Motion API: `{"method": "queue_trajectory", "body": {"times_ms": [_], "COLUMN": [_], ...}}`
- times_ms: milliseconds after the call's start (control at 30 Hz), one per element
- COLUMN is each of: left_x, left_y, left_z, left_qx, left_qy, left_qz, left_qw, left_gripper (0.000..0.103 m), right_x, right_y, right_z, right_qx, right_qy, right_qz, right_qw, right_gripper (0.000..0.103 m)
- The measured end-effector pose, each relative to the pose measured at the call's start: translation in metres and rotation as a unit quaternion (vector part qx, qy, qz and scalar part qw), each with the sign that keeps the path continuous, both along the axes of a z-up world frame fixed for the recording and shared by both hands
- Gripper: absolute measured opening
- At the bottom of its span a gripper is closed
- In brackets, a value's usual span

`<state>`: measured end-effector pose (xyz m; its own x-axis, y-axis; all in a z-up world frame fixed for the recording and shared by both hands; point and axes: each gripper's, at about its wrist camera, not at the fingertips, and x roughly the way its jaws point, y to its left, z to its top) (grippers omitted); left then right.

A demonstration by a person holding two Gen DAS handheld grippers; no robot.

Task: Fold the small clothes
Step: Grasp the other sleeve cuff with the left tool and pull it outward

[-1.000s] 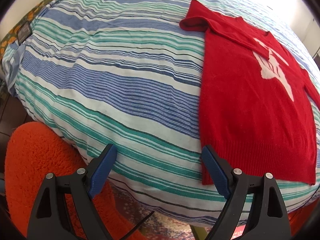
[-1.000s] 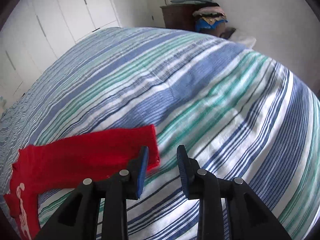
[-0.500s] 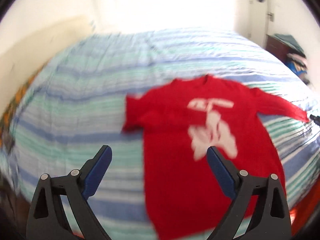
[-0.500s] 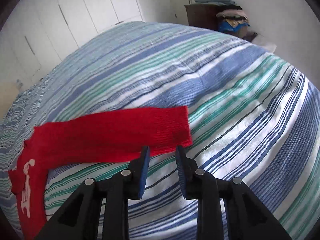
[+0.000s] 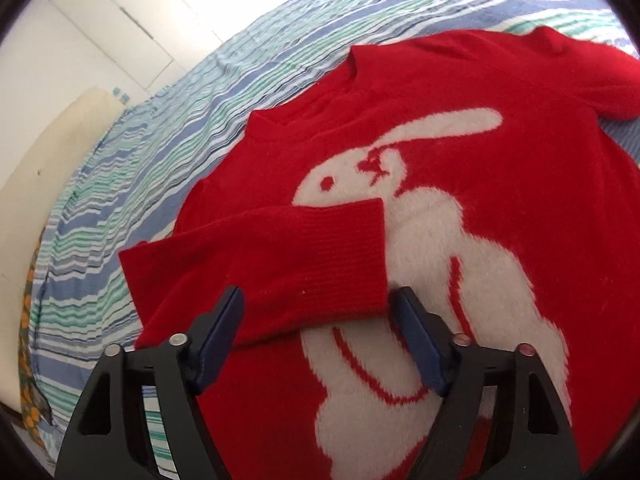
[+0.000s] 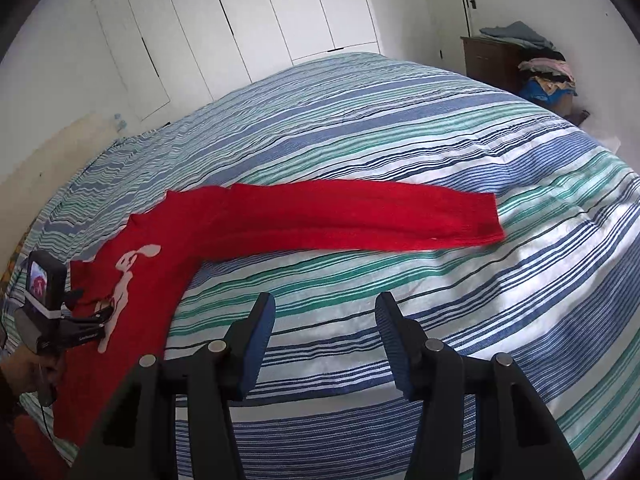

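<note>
A red sweater (image 5: 500, 208) with a white rabbit lies flat on the striped bed. One sleeve (image 5: 280, 256) is folded across its chest, cuff on the rabbit. My left gripper (image 5: 320, 320) is open and empty, just above that folded sleeve. In the right wrist view the other sleeve (image 6: 340, 216) stretches out straight to the right over the bedspread. My right gripper (image 6: 324, 332) is open and empty, nearer than that sleeve and apart from it. The left gripper (image 6: 86, 322) shows there over the sweater body (image 6: 132, 280).
The striped bedspread (image 6: 400, 120) covers a wide bed. White wardrobe doors (image 6: 240, 24) stand behind it. A dark dresser (image 6: 492, 60) with piled clothes stands at the back right. A beige headboard (image 5: 52, 160) runs along the left side.
My left gripper swung from the sweater's hem to above its chest, where a sleeve now lies folded across. My right gripper opened wider and drew back from the outstretched sleeve's cuff.
</note>
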<state>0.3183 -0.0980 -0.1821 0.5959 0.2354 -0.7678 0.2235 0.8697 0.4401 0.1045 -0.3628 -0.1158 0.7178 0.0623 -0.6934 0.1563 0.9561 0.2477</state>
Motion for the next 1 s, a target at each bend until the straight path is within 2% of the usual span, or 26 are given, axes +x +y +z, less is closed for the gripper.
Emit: {"method": "queue_trajectory", "body": {"times_ms": [33, 67, 100, 167, 233, 333, 400, 467, 500, 567, 733, 833, 867, 933, 1000], "left_x": [0.007, 0.014, 0.018, 0.016, 0.009, -0.011, -0.024, -0.037, -0.042, -0.051, -0.066, -0.080, -0.085, -0.092, -0.081], "left_y": [0.010, 0.021, 0.035, 0.072, 0.129, 0.231, 0.299, 0.357, 0.378, 0.407, 0.426, 0.433, 0.436, 0.440, 0.447], "left_z": [0.003, 0.004, 0.011, 0.039, 0.075, 0.113, 0.117, 0.107, 0.098, 0.078, 0.054, 0.066, 0.073, 0.075, 0.059], "left_qx": [-0.031, -0.058, -0.092, -0.157, -0.223, -0.273, -0.277, -0.264, -0.259, -0.249, -0.243, -0.269, -0.275, -0.261, -0.236], "left_qy": [0.014, 0.032, 0.036, 0.007, -0.024, -0.068, -0.080, -0.079, -0.071, -0.054, -0.044, -0.069, -0.079, -0.089, -0.064], "left_qz": [0.016, 0.040, 0.062, 0.104, 0.150, 0.240, 0.309, 0.378, 0.405, 0.442, 0.479, 0.500, 0.502, 0.506, 0.518], "left_qw": [0.9993, 0.9970, 0.9931, 0.9820, 0.9628, 0.9291, 0.9062, 0.8838, 0.8739, 0.8601, 0.8426, 0.8206, 0.8158, 0.8175, 0.8196], "left_gripper": [0.014, 0.006, 0.004, 0.004, 0.004, 0.004, 0.004, 0.004, 0.004, 0.004, 0.004, 0.003, 0.003, 0.003, 0.003], "right_x": [0.001, 0.002, 0.001, 0.001, 0.001, 0.002, 0.004, 0.007, 0.010, 0.015, 0.024, 0.026, 0.027, 0.027, 0.028], "right_y": [0.001, 0.003, 0.005, 0.009, 0.012, 0.018, 0.023, 0.029, 0.032, 0.039, 0.045, 0.044, 0.043, 0.043, 0.045], "right_z": [-0.001, -0.003, -0.002, -0.001, 0.001, 0.001, -0.003, -0.009, -0.012, -0.020, -0.038, -0.044, -0.045, -0.047, -0.047], "right_qx": [0.003, 0.004, 0.003, -0.007, -0.015, -0.025, -0.030, -0.033, -0.034, -0.040, -0.055, -0.056, -0.055, -0.057, -0.061], "right_qy": [0.002, 0.003, 0.003, 0.002, -0.003, -0.004, 0.001, 0.011, 0.016, 0.029, 0.060, 0.070, 0.071, 0.074, 0.075], "right_qz": [0.002, 0.004, 0.007, 0.010, 0.014, 0.023, 0.033, 0.045, 0.051, 0.062, 0.064, 0.059, 0.058, 0.057, 0.058], "right_qw": [1.000, 1.000, 1.000, 1.000, 1.000, 0.999, 0.999, 0.998, 0.998, 0.997, 0.995, 0.994, 0.994, 0.994, 0.994], "right_gripper": [0.052, 0.052, 0.052, 0.052, 0.052, 0.052, 0.052, 0.052, 0.052, 0.052, 0.052, 0.052, 0.052, 0.052, 0.052]}}
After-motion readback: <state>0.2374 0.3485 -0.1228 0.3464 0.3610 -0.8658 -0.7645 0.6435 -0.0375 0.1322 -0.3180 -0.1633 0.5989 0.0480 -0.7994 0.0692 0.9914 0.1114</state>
